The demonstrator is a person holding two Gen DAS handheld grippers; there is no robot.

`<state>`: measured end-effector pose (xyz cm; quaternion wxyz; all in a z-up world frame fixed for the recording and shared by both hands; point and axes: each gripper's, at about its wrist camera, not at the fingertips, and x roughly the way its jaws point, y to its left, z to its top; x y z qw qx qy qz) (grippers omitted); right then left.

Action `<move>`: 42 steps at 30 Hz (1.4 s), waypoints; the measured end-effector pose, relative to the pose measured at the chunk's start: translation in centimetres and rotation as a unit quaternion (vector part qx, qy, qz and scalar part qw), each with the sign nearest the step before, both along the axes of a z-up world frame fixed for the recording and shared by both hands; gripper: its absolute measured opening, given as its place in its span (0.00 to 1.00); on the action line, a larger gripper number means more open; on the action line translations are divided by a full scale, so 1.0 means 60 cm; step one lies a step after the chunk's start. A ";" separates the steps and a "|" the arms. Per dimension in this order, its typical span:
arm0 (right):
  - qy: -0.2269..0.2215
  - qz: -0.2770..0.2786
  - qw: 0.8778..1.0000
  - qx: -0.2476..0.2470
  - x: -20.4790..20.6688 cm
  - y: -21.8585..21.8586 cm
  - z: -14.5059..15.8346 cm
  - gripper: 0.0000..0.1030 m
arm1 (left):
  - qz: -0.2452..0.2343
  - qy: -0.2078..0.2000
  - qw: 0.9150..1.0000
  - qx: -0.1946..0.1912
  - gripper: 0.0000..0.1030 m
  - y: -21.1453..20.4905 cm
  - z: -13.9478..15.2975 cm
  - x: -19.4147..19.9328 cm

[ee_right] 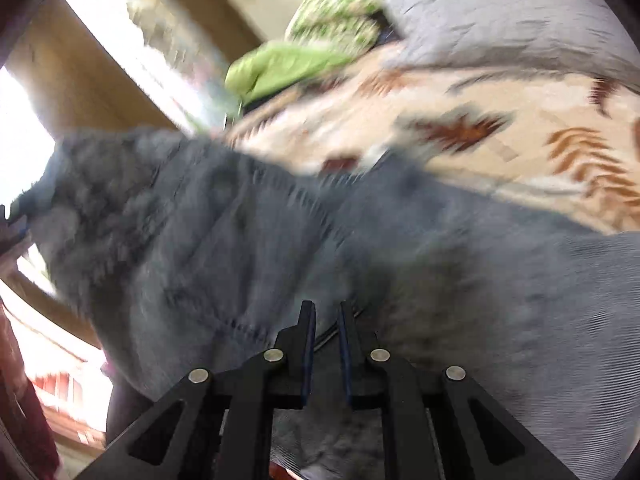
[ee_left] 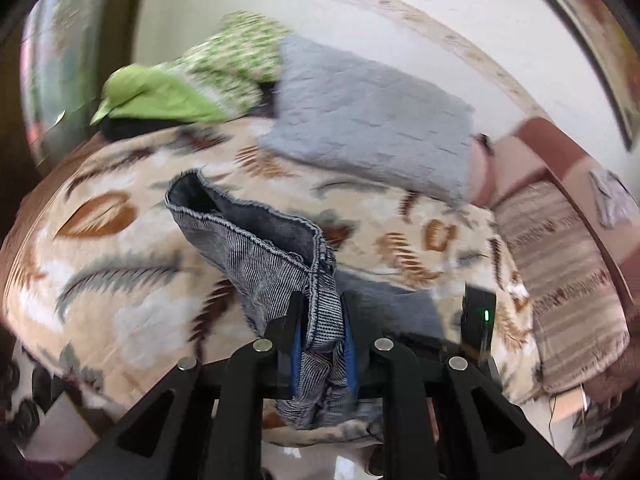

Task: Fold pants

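Observation:
Grey corduroy pants (ee_left: 264, 248) hang lifted above a leaf-patterned bedspread (ee_left: 120, 280). My left gripper (ee_left: 320, 312) is shut on a bunched fold of the pants, with the hem opening standing up beyond it. In the right wrist view the pants (ee_right: 248, 240) fill most of the blurred frame, inside-out fleecy lining showing at the left. My right gripper (ee_right: 325, 316) is shut on the pants fabric, with cloth between the blue pads. The right gripper's body (ee_left: 478, 320), with a green light, shows in the left wrist view at the right.
A grey quilted blanket (ee_left: 368, 120) lies on the far side of the bed. Green and green-patterned clothes (ee_left: 192, 84) are piled at the far left. A brown striped couch (ee_left: 568, 264) stands to the right. A bright window (ee_right: 24, 136) is at the left.

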<state>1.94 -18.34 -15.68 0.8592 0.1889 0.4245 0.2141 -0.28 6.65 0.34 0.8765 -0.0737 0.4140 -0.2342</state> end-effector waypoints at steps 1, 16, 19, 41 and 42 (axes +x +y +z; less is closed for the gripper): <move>-0.010 -0.021 1.000 0.006 -0.004 -0.025 0.010 0.12 | -0.019 -0.005 1.000 0.000 0.17 -0.023 0.009 -0.005; -0.041 -0.305 0.950 0.044 -0.097 -0.354 0.063 0.15 | -0.252 0.041 0.965 0.063 0.02 -0.404 -0.104 -0.060; -0.038 -0.312 0.948 0.053 -0.107 -0.374 0.064 0.15 | -0.251 0.091 0.963 0.044 0.02 -0.398 -0.120 -0.043; 0.079 -0.197 0.976 -0.048 0.040 -0.192 -0.038 0.16 | -0.115 0.052 0.966 0.225 0.15 -0.264 -0.273 0.138; 0.082 -0.195 0.976 -0.044 0.038 -0.194 -0.037 0.16 | -0.117 0.048 0.965 0.228 0.15 -0.264 -0.270 0.135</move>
